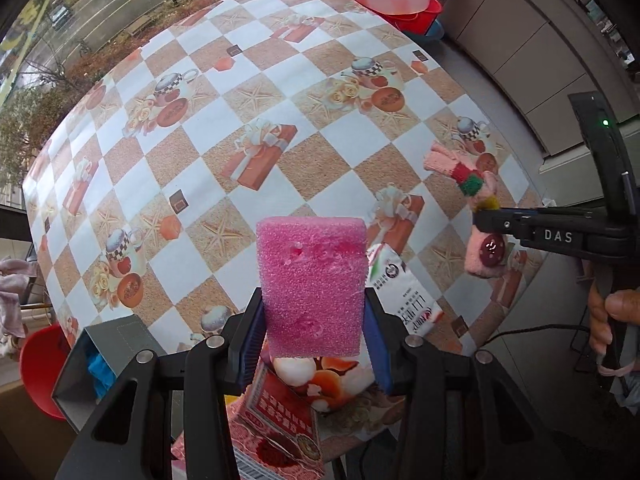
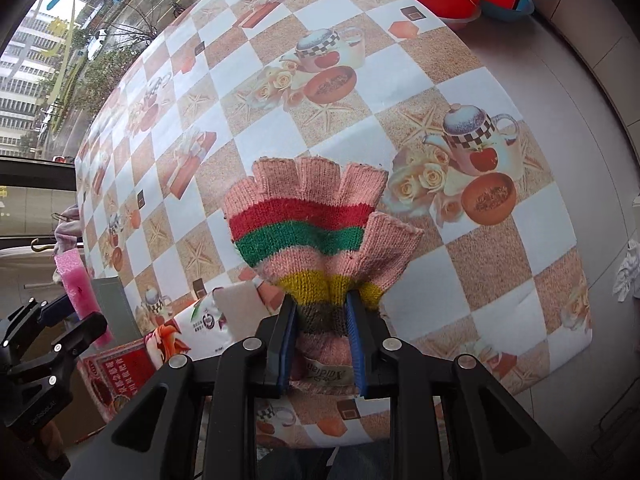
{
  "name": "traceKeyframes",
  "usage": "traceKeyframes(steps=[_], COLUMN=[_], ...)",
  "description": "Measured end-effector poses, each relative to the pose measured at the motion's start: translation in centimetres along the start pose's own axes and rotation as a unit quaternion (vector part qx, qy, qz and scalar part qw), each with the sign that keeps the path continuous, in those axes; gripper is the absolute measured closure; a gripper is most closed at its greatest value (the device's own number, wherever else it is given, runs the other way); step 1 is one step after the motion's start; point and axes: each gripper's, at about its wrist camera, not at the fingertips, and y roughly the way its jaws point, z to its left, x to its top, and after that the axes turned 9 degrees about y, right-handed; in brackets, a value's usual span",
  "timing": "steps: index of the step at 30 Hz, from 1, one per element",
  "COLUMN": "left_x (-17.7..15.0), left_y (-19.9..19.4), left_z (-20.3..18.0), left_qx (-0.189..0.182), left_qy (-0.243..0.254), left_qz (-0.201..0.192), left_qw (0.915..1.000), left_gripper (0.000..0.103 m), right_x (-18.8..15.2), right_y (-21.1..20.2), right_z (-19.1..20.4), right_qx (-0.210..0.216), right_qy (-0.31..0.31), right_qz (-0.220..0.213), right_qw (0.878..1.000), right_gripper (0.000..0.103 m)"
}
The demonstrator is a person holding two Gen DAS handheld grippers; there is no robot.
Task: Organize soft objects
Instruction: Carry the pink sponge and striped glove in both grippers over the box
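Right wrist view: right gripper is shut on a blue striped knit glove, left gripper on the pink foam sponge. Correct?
Not quite. The fingerless knit glove in the right gripper is pink with red, green and yellow stripes, not blue, as the right wrist view shows. The left gripper does clamp the pink foam sponge.

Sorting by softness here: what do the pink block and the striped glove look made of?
Block: likely open-cell foam or sponge, matte; its surface is pitted and dented. Glove: knitted yarn, probably wool or acrylic; ribbed stitches and fuzzy stripes show.
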Motion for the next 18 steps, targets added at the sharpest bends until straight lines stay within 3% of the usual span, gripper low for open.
traceKeyframes(steps=[9,18], left_x=[-4.8,-10.4], left_y=[-2.9,-5.4], left_z=[-3.7,-3.6], left_qx=[-0.038,-0.050], left_qy=[0.016,-0.011], left_qz=[-0.028,-0.055], left_qw=[0.9987,0.9972], left_gripper=[0.054,0.054], right_x=[-5.8,-11.1], right_y=[-1.4,-2.5], right_z=[0.5,4.0], right_qx=[0.012,0.023], right_qy=[0.004,-0.031], right_qz=[0.016,0.032], right_qw=[1.000,0.999], right_gripper=[0.078,0.078])
